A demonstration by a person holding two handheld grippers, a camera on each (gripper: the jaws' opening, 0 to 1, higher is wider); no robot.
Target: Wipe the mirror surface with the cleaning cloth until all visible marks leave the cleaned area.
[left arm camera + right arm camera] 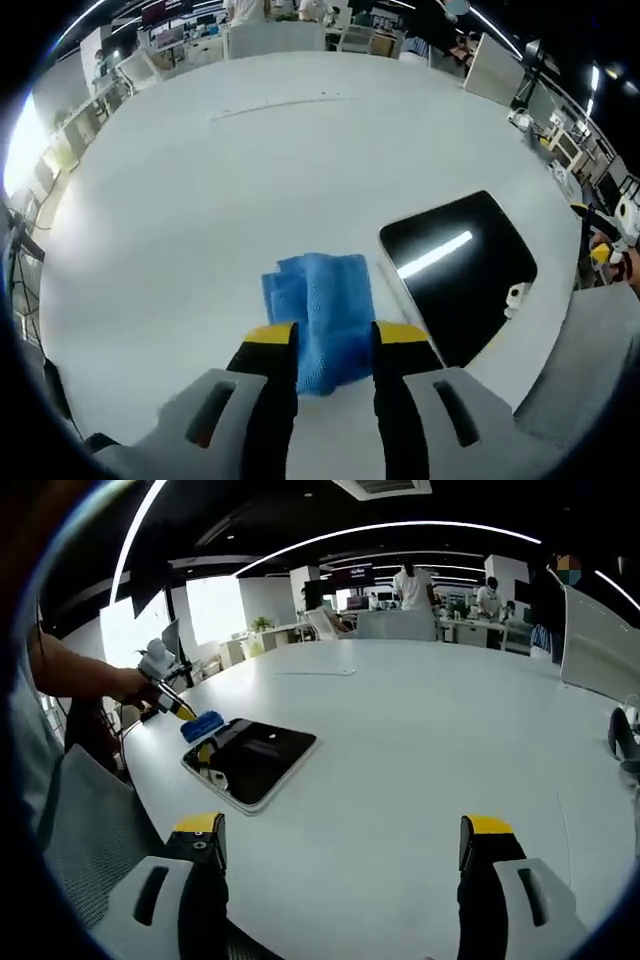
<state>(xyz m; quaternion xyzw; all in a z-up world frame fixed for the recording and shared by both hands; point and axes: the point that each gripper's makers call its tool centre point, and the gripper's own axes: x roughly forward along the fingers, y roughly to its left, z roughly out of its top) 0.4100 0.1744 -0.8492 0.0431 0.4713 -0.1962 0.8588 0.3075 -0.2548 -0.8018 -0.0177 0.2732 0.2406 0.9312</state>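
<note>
A blue cleaning cloth (320, 318) sits between the yellow-tipped jaws of my left gripper (335, 345), which is shut on it just above the white table. The dark rectangular mirror (458, 268) lies flat to the right of the cloth, reflecting a ceiling light, and the cloth is beside its edge. In the right gripper view the left gripper (178, 708) holds the blue cloth (202, 725) at the far corner of the mirror (250, 760). My right gripper (340, 842) stands wide open over bare table, nearer than the mirror, with nothing between its jaws.
A small white piece (214, 777) rests on the mirror's near edge. The large white table (420, 730) stretches far and right. A grey padded seat (85, 830) sits by the table edge. A person's arm (75, 675) holds the left gripper. Desks and people stand in the background.
</note>
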